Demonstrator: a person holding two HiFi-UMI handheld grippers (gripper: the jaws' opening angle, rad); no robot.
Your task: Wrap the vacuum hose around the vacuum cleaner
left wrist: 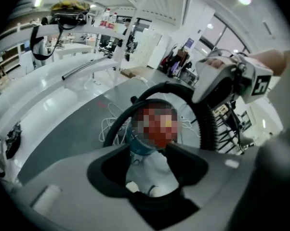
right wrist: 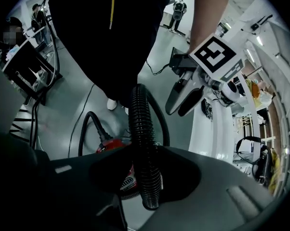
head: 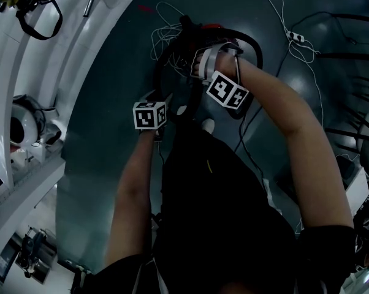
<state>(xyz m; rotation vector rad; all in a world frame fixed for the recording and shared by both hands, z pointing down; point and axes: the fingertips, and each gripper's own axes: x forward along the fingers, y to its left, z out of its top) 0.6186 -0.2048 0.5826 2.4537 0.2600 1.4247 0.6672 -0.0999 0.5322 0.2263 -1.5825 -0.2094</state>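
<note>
The red vacuum cleaner [head: 204, 30] [right wrist: 111, 146] stands on the grey floor in front of my feet. Its black ribbed hose [right wrist: 141, 129] [left wrist: 207, 129] loops over it. My right gripper [head: 204, 57] [right wrist: 147, 186] [left wrist: 208, 100] points steeply down above the cleaner and is shut on the hose, which runs up between its jaws. My left gripper [head: 155, 103] [left wrist: 145, 186] [right wrist: 176, 109] hangs in the air to the left of the cleaner. It is open, with nothing between its fingers. The hose arcs ahead of it without touching it.
Loose white cable [head: 163, 23] [left wrist: 109, 121] lies on the floor beyond the cleaner. Curved white benches [head: 25, 54] run along the left. Black wire racks [head: 356, 103] and a power strip [head: 295, 37] are on the right. My white shoe [right wrist: 111, 103] is close to the cleaner.
</note>
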